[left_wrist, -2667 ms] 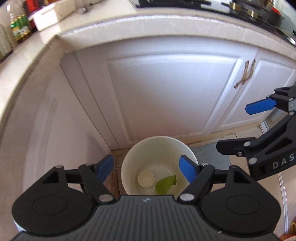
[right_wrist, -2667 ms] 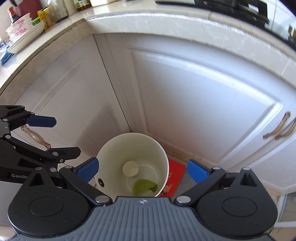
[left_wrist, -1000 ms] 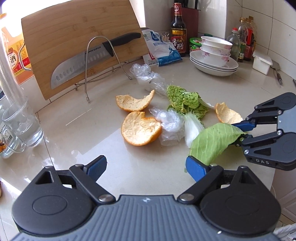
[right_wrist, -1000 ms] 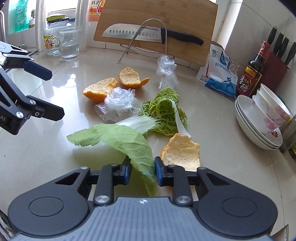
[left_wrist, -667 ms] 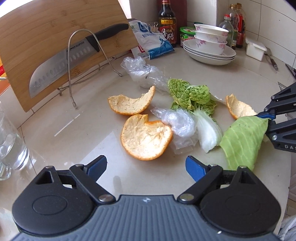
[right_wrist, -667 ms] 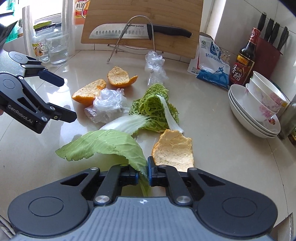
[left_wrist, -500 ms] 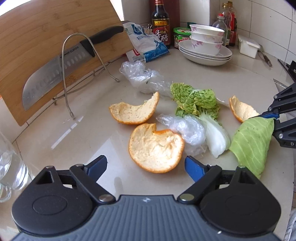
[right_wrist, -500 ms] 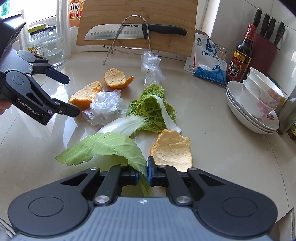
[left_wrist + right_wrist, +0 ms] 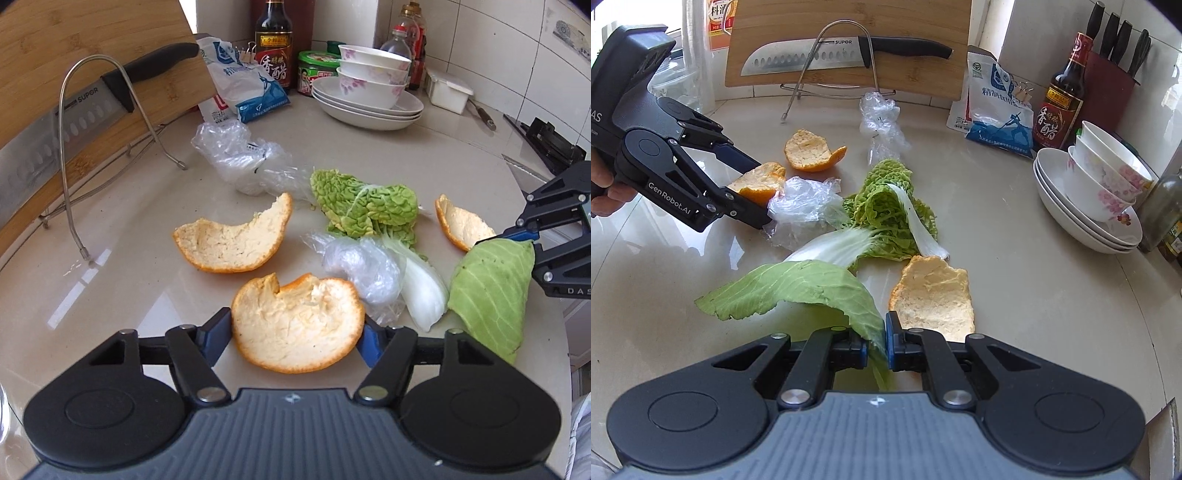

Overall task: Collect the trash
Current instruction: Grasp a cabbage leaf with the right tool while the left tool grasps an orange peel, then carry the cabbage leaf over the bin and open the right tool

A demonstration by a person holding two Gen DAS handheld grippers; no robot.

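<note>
Trash lies on the pale countertop [image 9: 369, 155]. My left gripper [image 9: 295, 334] has its blue pads against both sides of an orange peel [image 9: 297, 325]; the peel rests on the counter. It also shows in the right wrist view [image 9: 757, 186]. My right gripper [image 9: 876, 349] is shut on a flat cabbage leaf [image 9: 798, 288], seen from the left wrist too [image 9: 491, 288]. More peels [image 9: 232, 240] [image 9: 934, 295], a napa cabbage leaf [image 9: 365, 206] and two crumpled plastic wraps [image 9: 365, 269] [image 9: 240, 155] lie around.
A cutting board [image 9: 849, 22] with a knife [image 9: 827, 55] on a wire rack stands at the back. A salt bag [image 9: 997, 107], vinegar bottle [image 9: 1060, 96], knife block [image 9: 1108, 85] and stacked bowls on plates [image 9: 1097, 184] sit to the right.
My left gripper has moved forward and closed in around the nearest orange peel. My right gripper stays shut on the cabbage leaf, barely moved.
</note>
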